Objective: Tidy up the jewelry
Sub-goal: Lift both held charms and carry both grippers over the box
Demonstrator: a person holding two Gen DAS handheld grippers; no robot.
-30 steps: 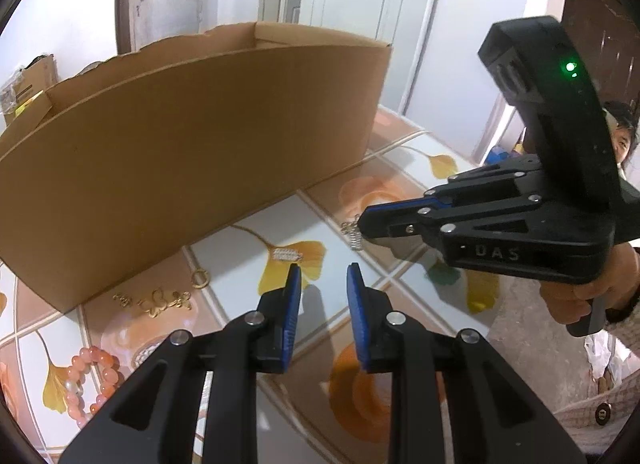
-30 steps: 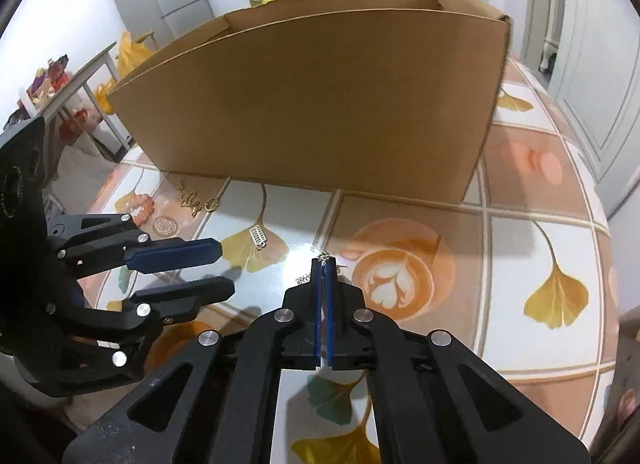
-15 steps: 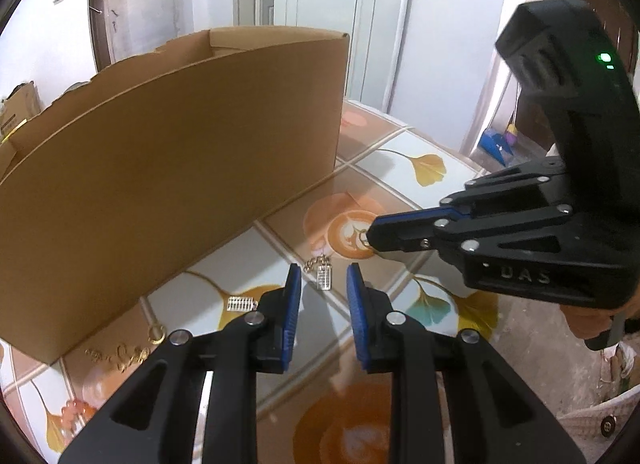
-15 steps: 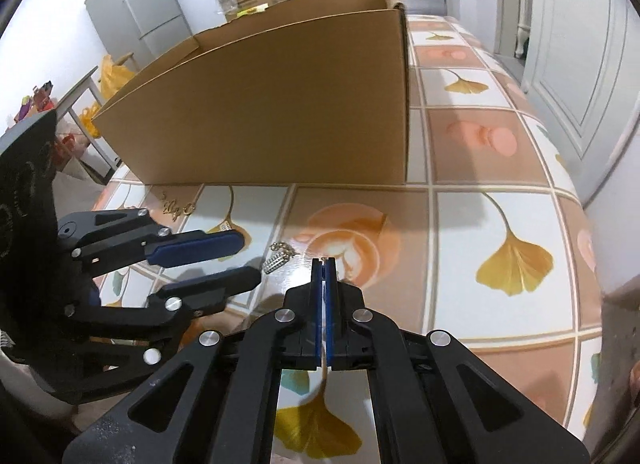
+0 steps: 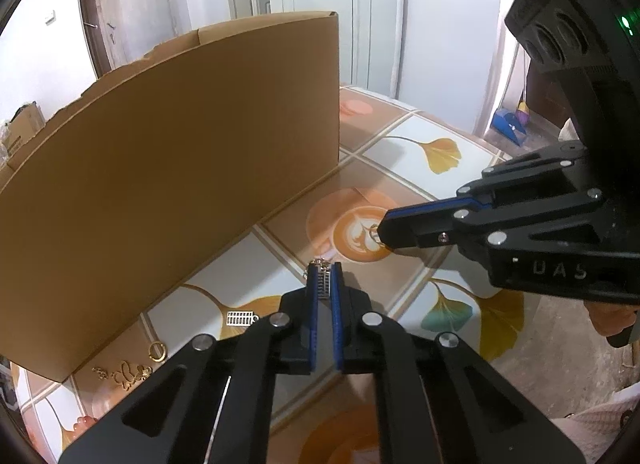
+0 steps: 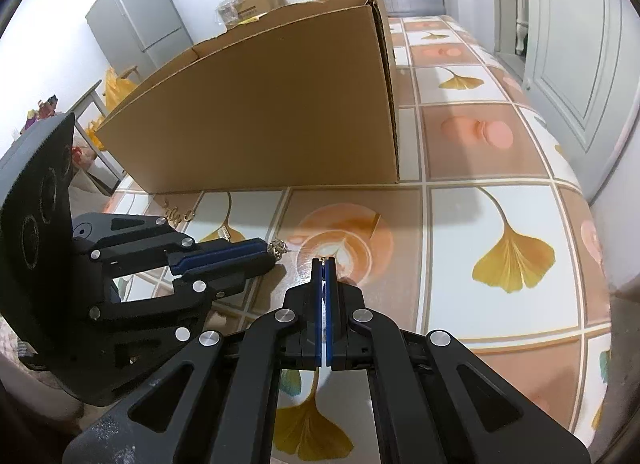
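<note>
- Your left tongs point(image 5: 325, 278) have just been closing and now pinch a small silver pendant point(image 5: 323, 284) just over the bench point(image 5: 400, 152).
- Only the right wrist view shows its chain point(image 6: 280, 249) bunched at those blue tips.
- Your right tongs point(image 6: 325, 264) are fully closed; whether they nip anything, you cannot tell.
- Only the left wrist view shows a silver charm point(image 5: 240, 319) and gold pieces point(image 5: 132, 372) beside the cardboard box point(image 5: 180, 168).
</note>
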